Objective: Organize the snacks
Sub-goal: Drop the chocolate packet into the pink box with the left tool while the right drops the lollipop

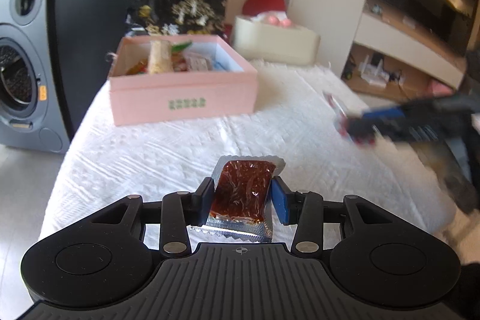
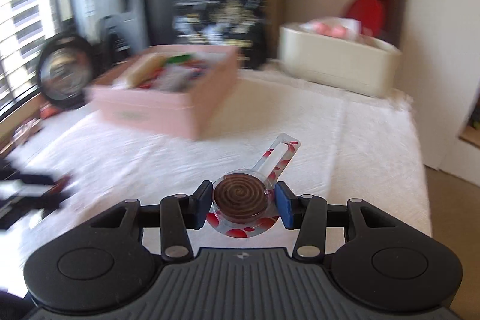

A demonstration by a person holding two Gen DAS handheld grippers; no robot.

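Observation:
My left gripper (image 1: 242,197) is shut on a silver packet of dark red-brown snack (image 1: 243,194), held above the white tablecloth (image 1: 180,146). My right gripper (image 2: 241,201) is shut on a wrapped brown spiral lollipop (image 2: 240,197); its clear stick end with red dots points away. In the left wrist view the right gripper (image 1: 360,131) shows blurred at the right with that lollipop (image 1: 336,107). In the right wrist view the left gripper (image 2: 33,191) is a blur at the left edge. The pink box (image 1: 183,98) (image 2: 168,107), open and holding several snacks, stands farther back on the table.
A cream tub (image 1: 276,41) (image 2: 339,65) with pink items sits at the back right. A black printed bag (image 1: 177,11) (image 2: 219,17) stands behind the pink box. A washing machine (image 1: 24,65) is left of the table, shelving (image 1: 399,50) to the right.

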